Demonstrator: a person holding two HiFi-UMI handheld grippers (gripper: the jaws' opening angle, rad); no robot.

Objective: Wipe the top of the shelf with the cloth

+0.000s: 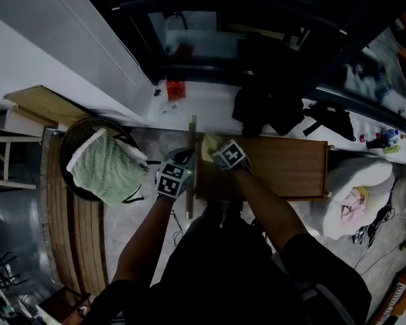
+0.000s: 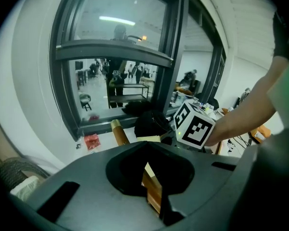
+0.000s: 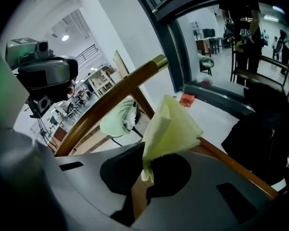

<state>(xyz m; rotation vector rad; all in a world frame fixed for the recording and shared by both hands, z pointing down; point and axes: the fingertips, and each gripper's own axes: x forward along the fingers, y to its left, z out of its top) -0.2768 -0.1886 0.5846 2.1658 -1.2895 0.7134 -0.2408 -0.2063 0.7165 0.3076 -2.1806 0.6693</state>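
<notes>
Cloth (image 3: 173, 124) pinched in right tool (image 1: 214, 152) on shelf (image 1: 284, 171) top, left tool (image 2: 151, 184) clamping shelf edge, arms extended

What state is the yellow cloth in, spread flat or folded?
Folded: in the right gripper view the cloth stands as a creased peak, its lower end pinched in the right gripper.
</notes>
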